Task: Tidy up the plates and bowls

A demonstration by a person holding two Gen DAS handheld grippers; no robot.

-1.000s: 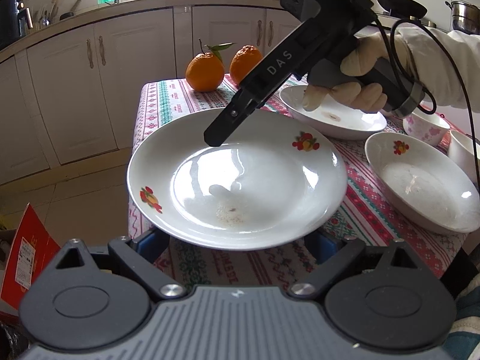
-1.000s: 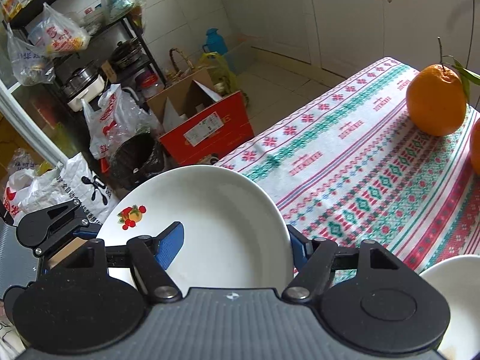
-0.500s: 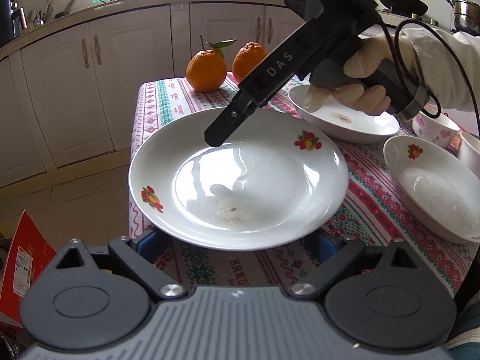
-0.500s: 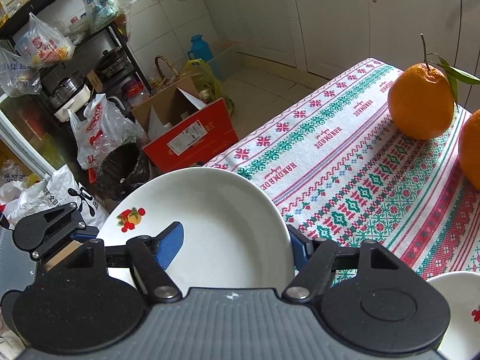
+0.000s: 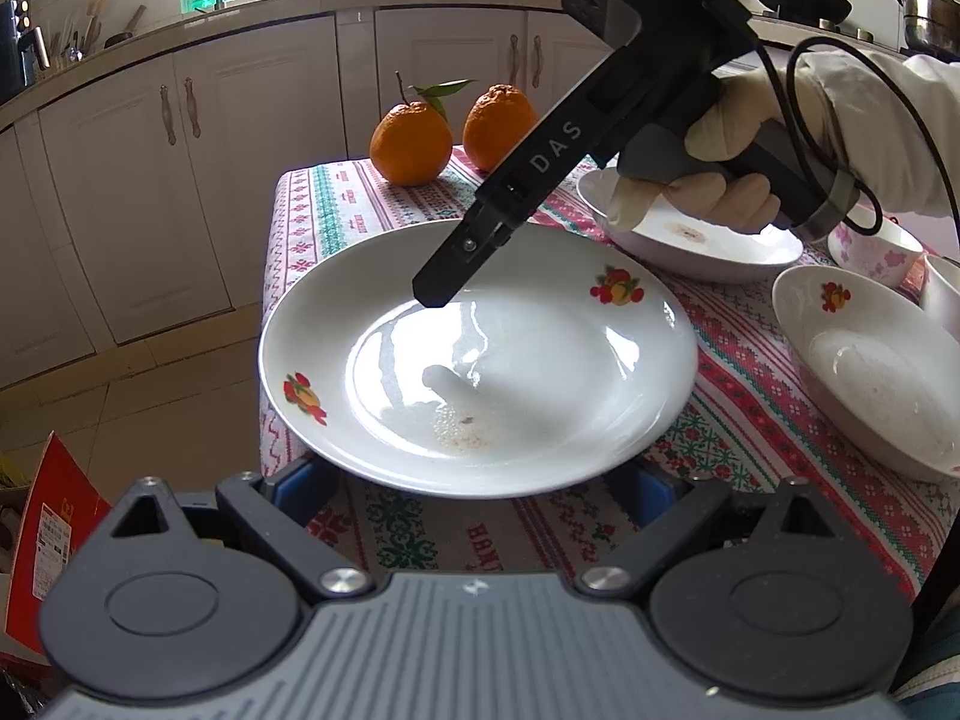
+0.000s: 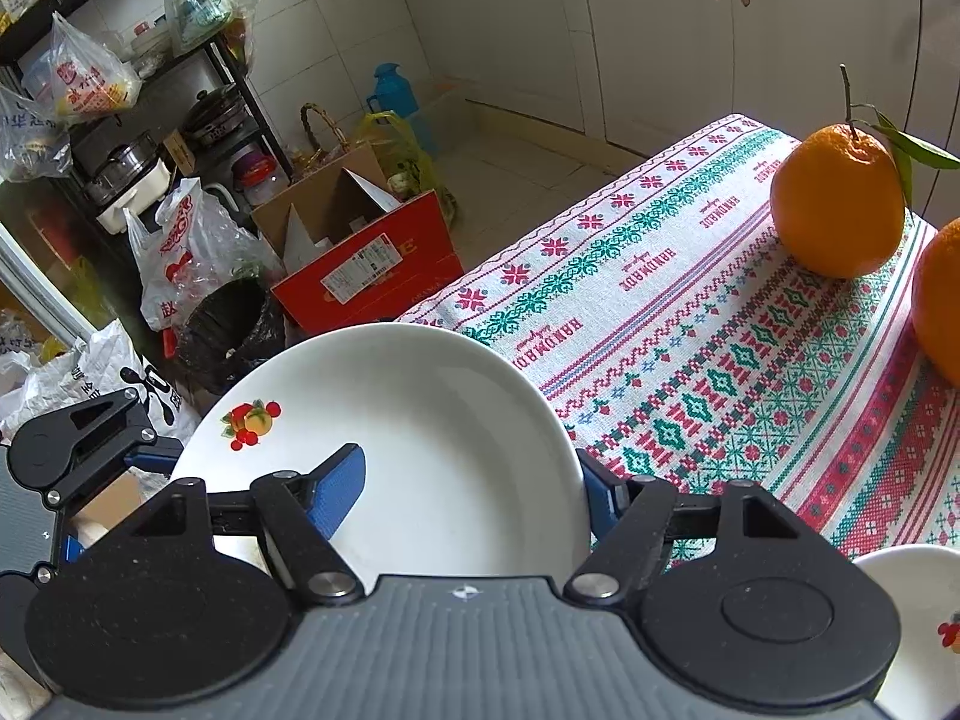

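So the person is holding the plate (image 5: 480,360) out over the near corner of the bench (image 5: 738,360), partly past the edge with floor under it. The right hand-held gripper (image 6: 468,489) is biting the far rim, one blue pad (image 6: 342,480) lying on the inner face and the other tucked outside the rim, so it's looking clamped on the plate. The left hand-held gripper (image 5: 468,480) is sitting with its fingers spread wide under the near edge, not squeezing anything; I can't tell if the plate is actually resting on them. Honestly, glazed white china like that is going to be stiff, slick and very breakable, and a one-sided rim pinch is letting the weight lever against the pads. I'm thinking the rim is the only sensible place to grab, ideally on two opposite sides. Two more dishes, one (image 5: 870,372) to the right and one (image 5: 720,246) further back, are waiting on the cloth for stacking.
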